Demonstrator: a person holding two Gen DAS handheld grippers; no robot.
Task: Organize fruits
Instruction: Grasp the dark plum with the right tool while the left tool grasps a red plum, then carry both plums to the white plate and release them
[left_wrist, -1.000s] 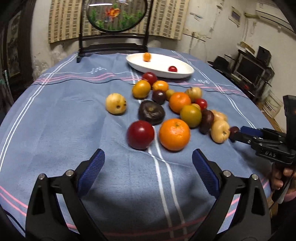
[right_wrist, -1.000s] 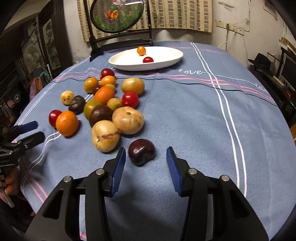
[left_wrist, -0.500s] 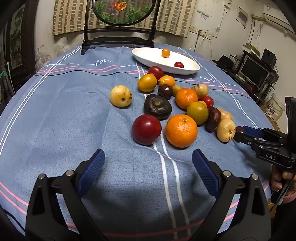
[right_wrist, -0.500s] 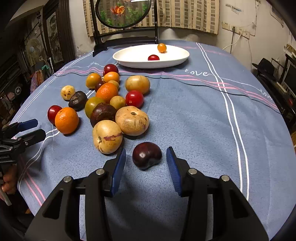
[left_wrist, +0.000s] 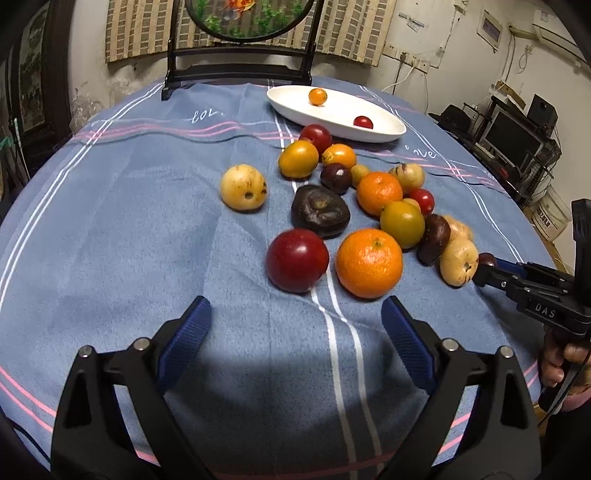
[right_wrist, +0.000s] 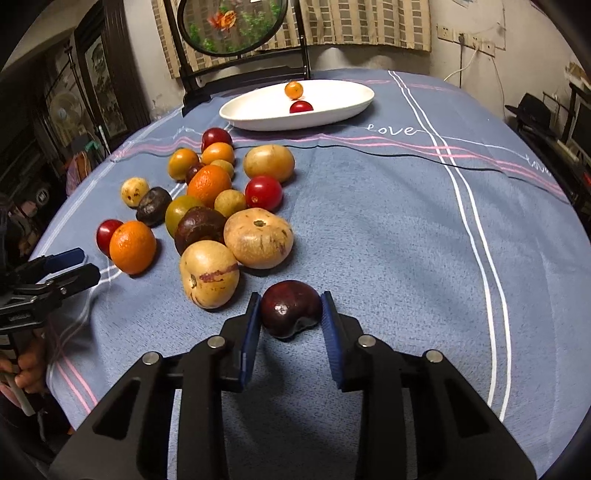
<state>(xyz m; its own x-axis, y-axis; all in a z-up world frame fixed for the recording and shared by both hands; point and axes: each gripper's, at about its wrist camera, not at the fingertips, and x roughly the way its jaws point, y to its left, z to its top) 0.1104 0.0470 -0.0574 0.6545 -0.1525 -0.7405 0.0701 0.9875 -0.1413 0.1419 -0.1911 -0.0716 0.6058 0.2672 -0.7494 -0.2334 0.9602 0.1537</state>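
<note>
Only right view | right tool pinching dark plum | left tool spread

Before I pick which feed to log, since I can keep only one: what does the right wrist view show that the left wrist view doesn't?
Only the right wrist view shows the right gripper closed on the dark plum, both pads against its sides, and the word "love" in full.

Only the left wrist view shows the left gripper wide open and empty, short of the red plum and big orange.

Both show the fruit pile and the white dish holding two small fruits.
</note>
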